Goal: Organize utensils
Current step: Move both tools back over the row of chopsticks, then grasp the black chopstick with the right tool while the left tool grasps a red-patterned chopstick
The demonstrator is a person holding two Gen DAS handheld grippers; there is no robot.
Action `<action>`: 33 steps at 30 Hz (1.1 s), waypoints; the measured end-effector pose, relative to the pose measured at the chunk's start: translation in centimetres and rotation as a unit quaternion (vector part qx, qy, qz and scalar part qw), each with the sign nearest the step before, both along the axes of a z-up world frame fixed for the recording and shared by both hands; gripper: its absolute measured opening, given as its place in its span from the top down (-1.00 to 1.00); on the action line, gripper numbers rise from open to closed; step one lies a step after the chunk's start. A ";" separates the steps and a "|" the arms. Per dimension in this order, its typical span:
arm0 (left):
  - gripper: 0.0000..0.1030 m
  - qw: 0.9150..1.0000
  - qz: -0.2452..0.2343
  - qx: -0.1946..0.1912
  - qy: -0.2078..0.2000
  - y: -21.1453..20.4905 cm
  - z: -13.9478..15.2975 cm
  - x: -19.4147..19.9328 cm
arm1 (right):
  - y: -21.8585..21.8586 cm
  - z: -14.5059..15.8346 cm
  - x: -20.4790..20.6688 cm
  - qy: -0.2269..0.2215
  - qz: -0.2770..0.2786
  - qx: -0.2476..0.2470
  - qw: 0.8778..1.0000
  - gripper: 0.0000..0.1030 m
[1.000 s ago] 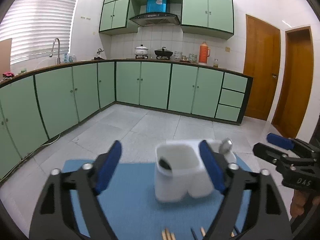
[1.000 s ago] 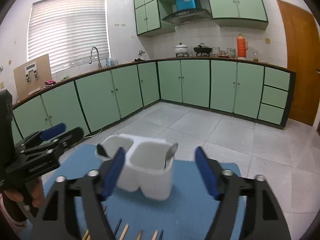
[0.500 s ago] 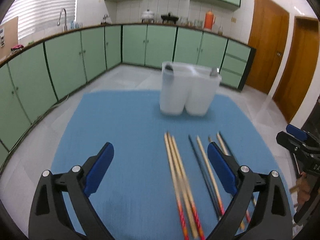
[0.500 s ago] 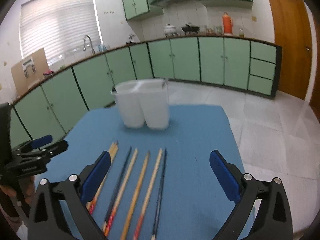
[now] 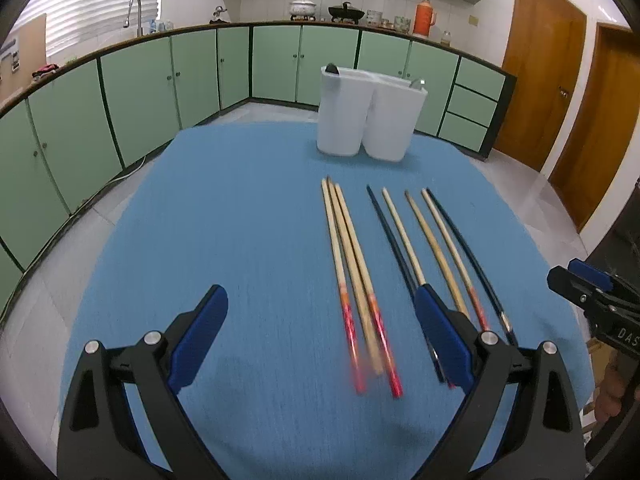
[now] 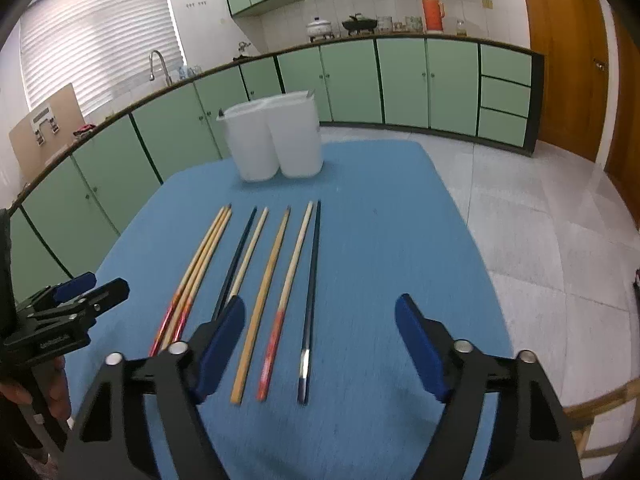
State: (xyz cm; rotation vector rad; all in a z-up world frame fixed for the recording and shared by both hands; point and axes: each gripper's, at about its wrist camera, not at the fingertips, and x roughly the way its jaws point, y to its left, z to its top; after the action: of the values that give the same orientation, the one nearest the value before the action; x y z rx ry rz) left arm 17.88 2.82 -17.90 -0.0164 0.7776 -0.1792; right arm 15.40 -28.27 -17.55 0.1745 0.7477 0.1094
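Several chopsticks lie side by side on a blue mat (image 5: 240,240): a bunch of three wooden ones with red ends (image 5: 352,264), then dark and wooden ones (image 5: 436,248). They also show in the right wrist view (image 6: 256,280). A white two-compartment holder (image 5: 370,114) stands at the mat's far end, with a spoon tip in each compartment; it also shows in the right wrist view (image 6: 276,140). My left gripper (image 5: 320,324) is open and empty, low over the near ends of the chopsticks. My right gripper (image 6: 320,336) is open and empty over the rightmost chopsticks.
The mat covers a small table whose edges drop to a tiled floor (image 6: 540,220). Green kitchen cabinets (image 5: 160,80) run along the far walls. Wooden doors (image 5: 540,60) stand at the right. The right gripper also appears at the right edge of the left wrist view (image 5: 588,292).
Both grippers have pulled back from the white holder and tilted down. The chopsticks on the mat have come into view. Both stay open.
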 end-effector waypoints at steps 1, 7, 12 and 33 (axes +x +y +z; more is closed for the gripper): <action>-0.76 1.000 0.000 0.001 0.001 0.0 -0.3 -0.4 | 0.3 -0.4 -0.5 0.003 0.002 -0.003 1.000 -0.33; -0.58 1.000 0.001 0.012 0.014 0.3 -1.8 -2.2 | 1.7 -2.6 -2.3 0.032 0.024 -0.028 0.999 0.13; -0.49 1.000 -0.001 0.015 0.023 0.3 -2.7 -2.8 | 2.0 -3.6 -2.7 0.043 0.031 -0.025 0.998 0.48; -0.25 0.998 0.000 0.005 0.068 -0.7 -4.9 -2.1 | 2.3 -5.3 -1.4 0.075 0.028 -0.028 0.996 0.72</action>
State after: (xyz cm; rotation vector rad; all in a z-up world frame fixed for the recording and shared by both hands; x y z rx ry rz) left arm 15.80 2.16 -22.81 -0.0203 0.9144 -0.1755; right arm 14.02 -25.97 -22.82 0.1093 0.9047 0.1299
